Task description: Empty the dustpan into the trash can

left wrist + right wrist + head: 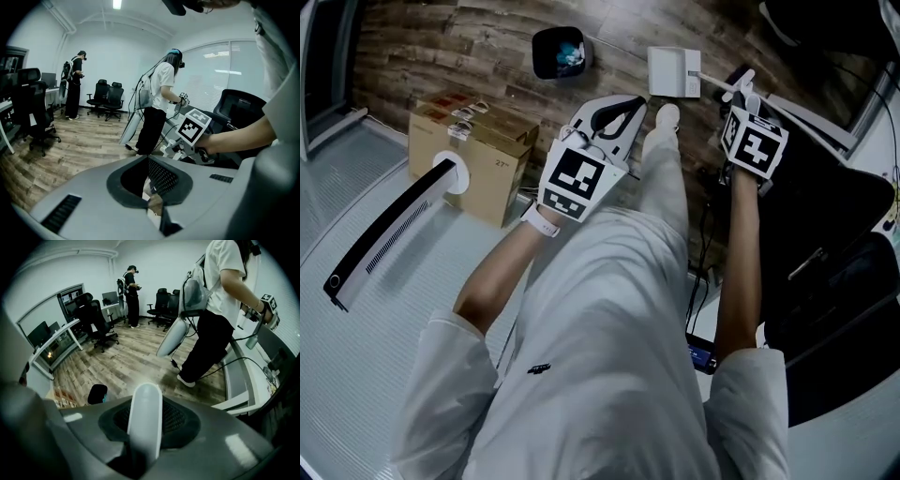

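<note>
You've got 2 grippers (left gripper (634, 106), right gripper (742, 90)), 1 dustpan (673, 71), 1 trash can (560, 52), 1 cardboard box (478, 155), 2 bystanders: person in white (158, 93), person in black (75, 86)

Top: the person is wearing a white short-sleeved top (609, 356), with a small dark mark (539, 368) showing on its front.
Legs: pale trousers (661, 187) are running down to a pale shoe (667, 114).
Wrist: a white band (542, 222) is circling the left wrist.
Left gripper (630, 105): it is showing a light grey shell with black edging and is carrying a white marker cube (577, 178) printed with black squares.
Right gripper (742, 94): it is wearing the same grey shell, a dark meshed recess round its jaws, and its own black-and-white cube (755, 142).
</note>
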A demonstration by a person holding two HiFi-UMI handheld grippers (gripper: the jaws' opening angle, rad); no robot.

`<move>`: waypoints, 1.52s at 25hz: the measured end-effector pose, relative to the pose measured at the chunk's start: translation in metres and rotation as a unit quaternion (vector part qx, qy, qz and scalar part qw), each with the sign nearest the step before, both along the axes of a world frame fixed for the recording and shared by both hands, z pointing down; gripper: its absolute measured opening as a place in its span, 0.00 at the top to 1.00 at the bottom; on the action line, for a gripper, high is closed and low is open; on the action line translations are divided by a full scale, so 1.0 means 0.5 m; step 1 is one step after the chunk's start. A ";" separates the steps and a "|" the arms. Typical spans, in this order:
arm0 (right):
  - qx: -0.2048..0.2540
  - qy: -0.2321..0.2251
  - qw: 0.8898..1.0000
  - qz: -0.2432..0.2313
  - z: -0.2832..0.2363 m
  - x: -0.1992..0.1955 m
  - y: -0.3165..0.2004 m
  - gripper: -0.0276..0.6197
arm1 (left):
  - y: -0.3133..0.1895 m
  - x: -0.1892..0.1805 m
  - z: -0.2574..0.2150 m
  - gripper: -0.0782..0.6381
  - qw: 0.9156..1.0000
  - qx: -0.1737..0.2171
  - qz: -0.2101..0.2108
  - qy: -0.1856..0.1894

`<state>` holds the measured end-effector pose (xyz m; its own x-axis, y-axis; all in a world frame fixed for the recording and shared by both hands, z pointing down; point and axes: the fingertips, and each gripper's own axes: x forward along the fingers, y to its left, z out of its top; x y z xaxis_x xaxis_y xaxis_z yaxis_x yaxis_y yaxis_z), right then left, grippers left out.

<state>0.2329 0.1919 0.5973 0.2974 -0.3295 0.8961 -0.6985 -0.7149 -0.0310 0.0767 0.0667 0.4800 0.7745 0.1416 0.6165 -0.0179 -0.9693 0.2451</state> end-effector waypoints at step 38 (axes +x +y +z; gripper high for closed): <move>0.148 0.085 0.985 0.014 -0.319 -0.043 0.001 0.77 | -0.063 0.006 -0.201 0.88 0.996 0.002 -0.067 0.067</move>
